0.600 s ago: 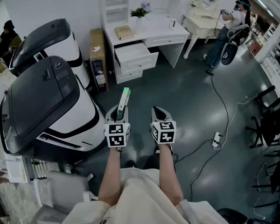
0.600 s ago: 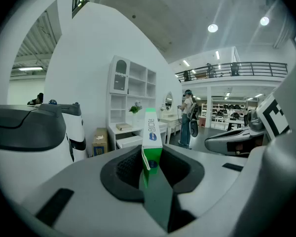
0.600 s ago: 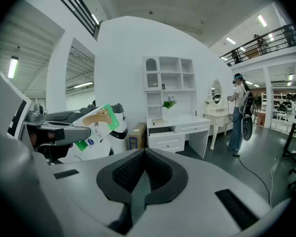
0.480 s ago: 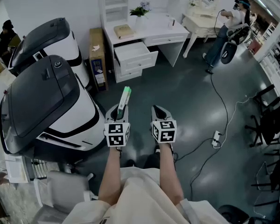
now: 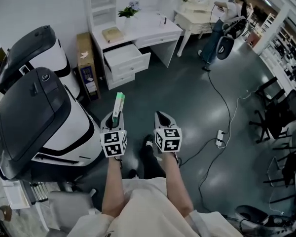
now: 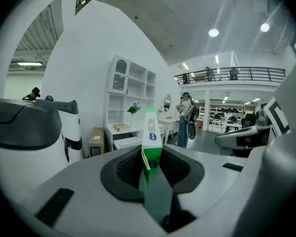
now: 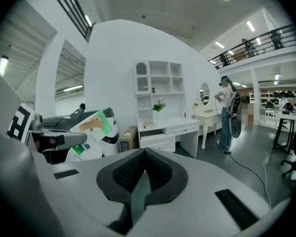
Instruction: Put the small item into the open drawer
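Note:
My left gripper (image 5: 114, 118) is shut on a slim green and white box (image 5: 119, 104) that sticks out forward past its jaws. In the left gripper view the box (image 6: 151, 132) stands upright between the dark pads of the left gripper (image 6: 151, 151). Beside it my right gripper (image 5: 161, 116) is shut and holds nothing; in its own view the right gripper (image 7: 144, 153) has its jaws meeting. Ahead across the floor stands a white desk (image 5: 149, 23) with its top drawer (image 5: 124, 59) pulled open. The right gripper view shows the box (image 7: 92, 128) at the left and the desk (image 7: 173, 127) beyond.
Two large white and black machines (image 5: 37, 117) stand at the left, close to my path. A cardboard box (image 5: 84, 58) leans beside the desk. A person (image 5: 222, 21) stands by a vanity table (image 5: 196, 15). A cable and power strip (image 5: 219, 138) lie on the floor; chairs (image 5: 276, 117) at right.
The head view has swung, so the desk and open drawer now sit further left in it. A foot has stepped forward between the grippers. Both grippers keep their pose and the box stays held.

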{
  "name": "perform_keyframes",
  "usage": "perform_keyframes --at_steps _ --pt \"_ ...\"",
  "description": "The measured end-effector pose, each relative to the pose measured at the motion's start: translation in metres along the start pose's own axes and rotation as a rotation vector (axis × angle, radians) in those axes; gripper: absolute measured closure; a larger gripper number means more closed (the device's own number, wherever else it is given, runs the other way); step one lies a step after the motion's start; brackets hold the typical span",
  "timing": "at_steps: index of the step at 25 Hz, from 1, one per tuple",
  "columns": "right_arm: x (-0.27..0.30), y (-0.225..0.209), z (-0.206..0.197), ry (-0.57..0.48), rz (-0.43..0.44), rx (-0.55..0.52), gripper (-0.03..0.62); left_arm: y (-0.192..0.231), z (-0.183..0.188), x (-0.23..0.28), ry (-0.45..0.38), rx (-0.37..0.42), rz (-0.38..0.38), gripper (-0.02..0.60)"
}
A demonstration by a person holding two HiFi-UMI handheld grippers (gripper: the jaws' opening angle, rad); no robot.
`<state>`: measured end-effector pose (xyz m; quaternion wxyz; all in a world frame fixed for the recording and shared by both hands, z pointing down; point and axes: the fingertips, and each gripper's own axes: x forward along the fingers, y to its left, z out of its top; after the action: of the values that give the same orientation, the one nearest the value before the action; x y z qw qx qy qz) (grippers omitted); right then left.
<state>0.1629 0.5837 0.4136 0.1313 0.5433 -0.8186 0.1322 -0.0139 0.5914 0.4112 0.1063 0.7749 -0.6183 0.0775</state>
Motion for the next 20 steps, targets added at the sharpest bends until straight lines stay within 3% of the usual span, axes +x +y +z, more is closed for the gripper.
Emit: perform_keyframes --at_steps 5,11,20 --pt "0.013 -0.008 0.008 -0.007 0.04 0.003 0.568 -0.006 0.003 0.016 -0.008 -0.029 -0.044 0.479" --pt "0.051 -0.009 0.018 -0.013 0.064 0.038 0.568 0.011 0.015 0.046 -0.008 -0.034 -0.04 0.479" --pt "0.131 -0.034 0.054 -0.011 0.066 0.055 0.568 0.043 0.046 0.129 -0.007 -0.021 -0.035 0.479"
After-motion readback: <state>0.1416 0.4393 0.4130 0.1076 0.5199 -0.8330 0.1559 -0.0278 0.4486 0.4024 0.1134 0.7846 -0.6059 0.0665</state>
